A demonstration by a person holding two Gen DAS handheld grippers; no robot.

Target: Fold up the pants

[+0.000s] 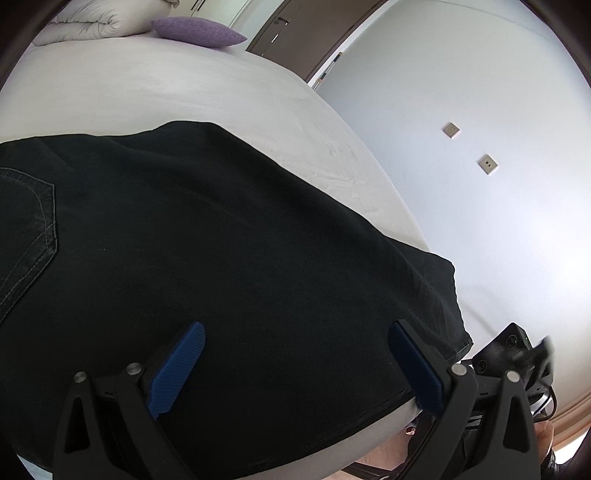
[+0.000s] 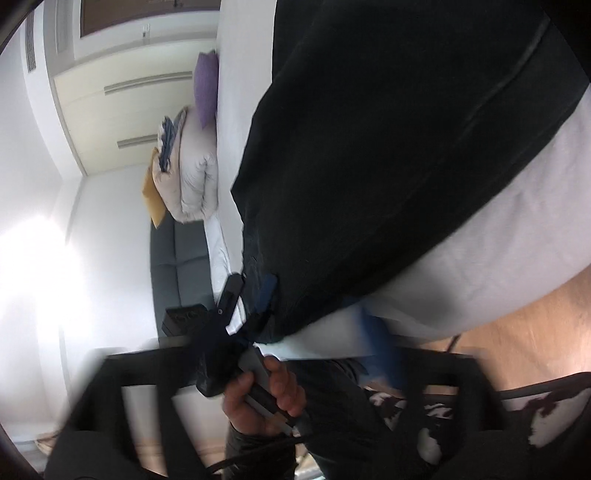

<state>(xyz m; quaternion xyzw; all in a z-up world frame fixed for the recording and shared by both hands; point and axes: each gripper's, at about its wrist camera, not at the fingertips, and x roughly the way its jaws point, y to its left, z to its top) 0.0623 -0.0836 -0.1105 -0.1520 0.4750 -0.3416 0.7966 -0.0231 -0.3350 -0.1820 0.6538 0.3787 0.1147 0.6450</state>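
Note:
Black pants (image 1: 207, 236) lie spread on a white bed (image 1: 155, 88), with a back pocket (image 1: 26, 221) at the left and the leg hem (image 1: 458, 317) hanging over the bed's right edge. My left gripper (image 1: 295, 365) is open just above the cloth near the bed's front edge, its blue pads (image 1: 177, 369) wide apart and holding nothing. In the right wrist view the pants (image 2: 388, 155) fill the upper right; that view is tilted and motion-blurred. My right gripper's fingers (image 2: 376, 347) show only as a blue smear, so its state is unclear. The left gripper (image 2: 255, 295) appears there at the pants' edge, held by a hand (image 2: 258, 398).
A purple pillow (image 1: 195, 31) and a folded pale duvet (image 1: 85, 22) sit at the head of the bed. A white wall with two sockets (image 1: 487, 164) and a brown door (image 1: 295, 29) are to the right. A wooden floor (image 2: 517, 325) and a grey sofa (image 2: 181, 266) are beside the bed.

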